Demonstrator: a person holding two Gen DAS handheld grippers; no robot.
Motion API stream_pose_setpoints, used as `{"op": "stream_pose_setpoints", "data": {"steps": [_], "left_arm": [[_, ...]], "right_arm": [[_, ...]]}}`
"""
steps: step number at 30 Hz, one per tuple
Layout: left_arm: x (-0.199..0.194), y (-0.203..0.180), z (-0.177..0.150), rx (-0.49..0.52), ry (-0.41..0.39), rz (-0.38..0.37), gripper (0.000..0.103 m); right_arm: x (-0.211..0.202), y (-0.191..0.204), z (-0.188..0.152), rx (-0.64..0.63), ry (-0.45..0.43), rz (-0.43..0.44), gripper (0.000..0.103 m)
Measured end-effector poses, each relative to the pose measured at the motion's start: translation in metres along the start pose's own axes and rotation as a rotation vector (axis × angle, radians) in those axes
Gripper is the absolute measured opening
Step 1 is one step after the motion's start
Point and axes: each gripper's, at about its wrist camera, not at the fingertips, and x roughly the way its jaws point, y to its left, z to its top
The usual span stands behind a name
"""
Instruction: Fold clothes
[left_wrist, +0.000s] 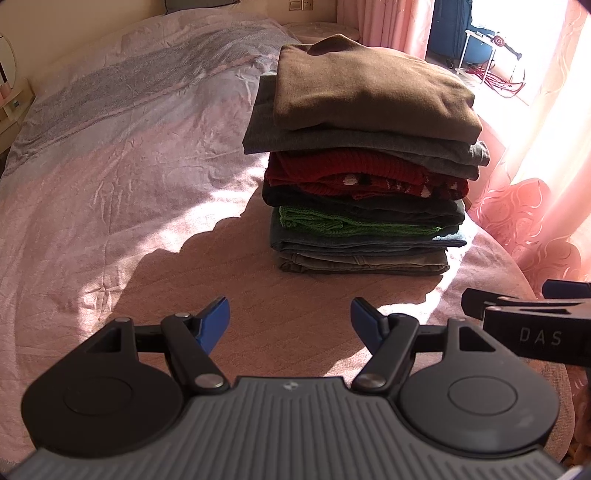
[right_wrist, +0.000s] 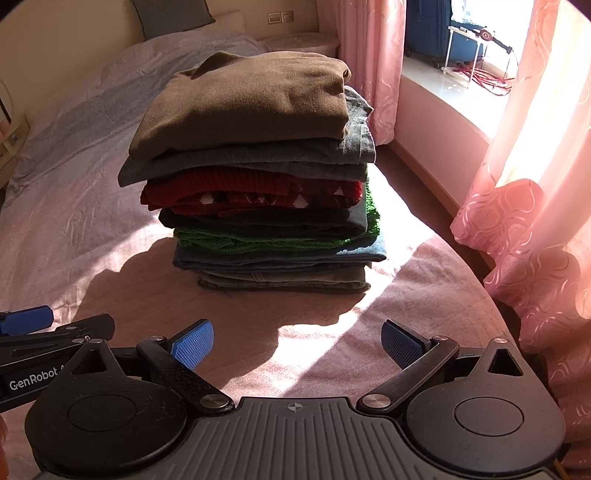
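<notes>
Eight or so folded clothes stacked on the bed.
Stack (right_wrist: 255, 173) sits far from both grippers, left (left_wrist: 290, 323) and right (right_wrist: 297, 345), jaws spread, empty; no loose garment shows on bed (left_wrist: 110, 177).

Clothes stack (left_wrist: 362, 162) on bed (left_wrist: 129, 184) — curtain (left_wrist: 535, 221) right

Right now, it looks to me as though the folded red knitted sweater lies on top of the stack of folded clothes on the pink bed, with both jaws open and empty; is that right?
Not quite: the folded brown sweater tops the stack, as the right wrist view shows. The folded red knitted sweater lies third from the top, under a grey garment. The left gripper and right gripper are open and empty, on the pink bed.
</notes>
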Motion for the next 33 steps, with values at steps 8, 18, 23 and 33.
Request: {"op": "stream_pose_setpoints", "data": {"steps": [8, 18, 23, 33], "left_arm": [[0.015, 0.0, 0.003, 0.002, 0.024, 0.003, 0.069], [0.032, -0.003, 0.008, 0.007, 0.042, 0.004, 0.069], [0.039, -0.004, 0.01, 0.006, 0.045, 0.001, 0.069], [0.048, -0.006, 0.017, -0.001, 0.037, -0.005, 0.07]], "right_arm": [[0.014, -0.001, 0.005, 0.001, 0.02, -0.002, 0.1], [0.03, -0.004, 0.01, 0.008, 0.04, -0.007, 0.1], [0.035, -0.006, 0.013, 0.011, 0.048, -0.012, 0.1], [0.046, -0.01, 0.017, 0.016, 0.063, -0.021, 0.1]]}}
